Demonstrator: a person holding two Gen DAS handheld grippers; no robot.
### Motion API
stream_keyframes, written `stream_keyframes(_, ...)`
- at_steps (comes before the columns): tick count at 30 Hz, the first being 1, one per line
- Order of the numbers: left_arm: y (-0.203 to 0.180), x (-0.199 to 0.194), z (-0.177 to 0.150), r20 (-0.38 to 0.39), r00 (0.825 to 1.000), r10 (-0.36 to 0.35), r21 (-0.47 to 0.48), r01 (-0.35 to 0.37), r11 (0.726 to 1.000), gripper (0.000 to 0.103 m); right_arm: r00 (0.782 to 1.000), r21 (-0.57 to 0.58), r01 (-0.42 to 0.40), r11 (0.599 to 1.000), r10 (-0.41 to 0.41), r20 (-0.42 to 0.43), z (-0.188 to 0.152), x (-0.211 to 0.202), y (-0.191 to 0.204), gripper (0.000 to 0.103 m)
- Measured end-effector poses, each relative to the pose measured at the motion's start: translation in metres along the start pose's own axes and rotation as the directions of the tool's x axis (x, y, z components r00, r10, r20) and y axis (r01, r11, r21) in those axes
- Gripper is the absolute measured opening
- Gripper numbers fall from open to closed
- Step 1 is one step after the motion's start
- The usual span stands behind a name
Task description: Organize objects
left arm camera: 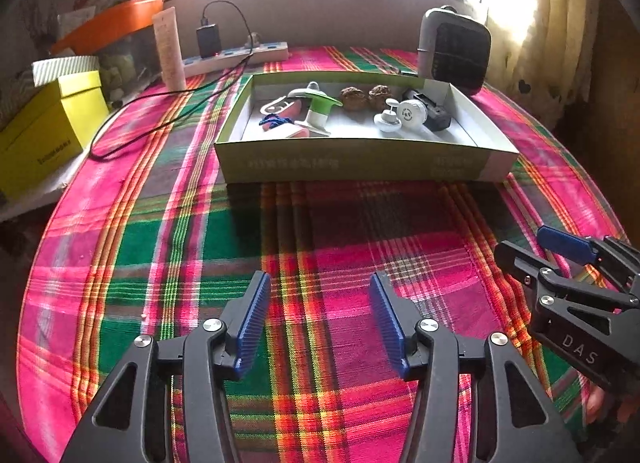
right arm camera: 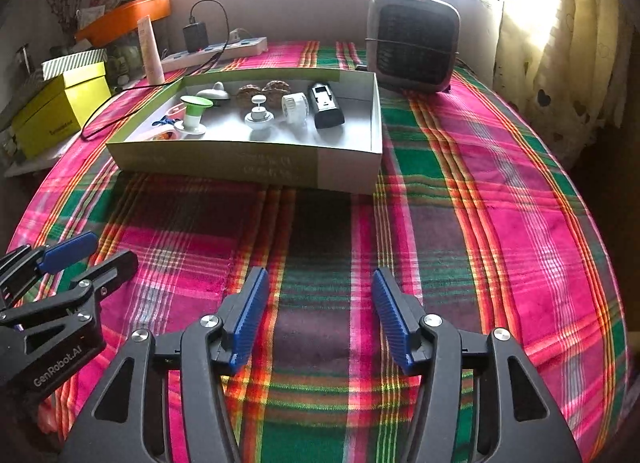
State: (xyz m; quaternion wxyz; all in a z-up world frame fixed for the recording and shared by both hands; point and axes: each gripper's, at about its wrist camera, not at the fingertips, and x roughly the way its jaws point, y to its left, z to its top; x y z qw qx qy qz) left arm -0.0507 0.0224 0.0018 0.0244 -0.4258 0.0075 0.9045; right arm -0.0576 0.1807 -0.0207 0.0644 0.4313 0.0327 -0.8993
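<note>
A shallow green-and-white cardboard box [left arm camera: 360,163] [right arm camera: 248,169] sits on the plaid tablecloth. Inside it lie a green-topped white gadget [left arm camera: 316,111] [right arm camera: 194,113], two brown walnut-like balls [left arm camera: 366,97] [right arm camera: 262,93], a white knobbed piece [left arm camera: 388,119] [right arm camera: 258,113], a white round device [left arm camera: 412,113] [right arm camera: 294,105], a black device [left arm camera: 434,111] [right arm camera: 326,105] and a pink item with blue cord [left arm camera: 280,121] [right arm camera: 164,125]. My left gripper [left arm camera: 320,319] [right arm camera: 84,255] hovers open over bare cloth in front of the box. My right gripper [right arm camera: 320,315] [left arm camera: 532,247] is open beside it, with nothing between its pads.
A grey fan heater [left arm camera: 456,51] [right arm camera: 414,43] stands behind the box. A power strip with a black charger [left arm camera: 236,55] [right arm camera: 212,51], a cream tube [left arm camera: 170,49] [right arm camera: 150,51], a yellow box [left arm camera: 48,131] [right arm camera: 60,111] and an orange tray [left arm camera: 112,23] crowd the left. A curtain [right arm camera: 560,43] hangs right.
</note>
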Motion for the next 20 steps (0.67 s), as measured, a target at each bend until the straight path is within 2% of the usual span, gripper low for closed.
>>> stream_keyframes(20,0.0004,-0.0002,-0.0001,-0.001,1.0,-0.006,-0.003,0.006,1.0,0.053,1.0,0.002,-0.002,1.0,0.002,0.0,0.0001,0.0005,-0.0005,0.057)
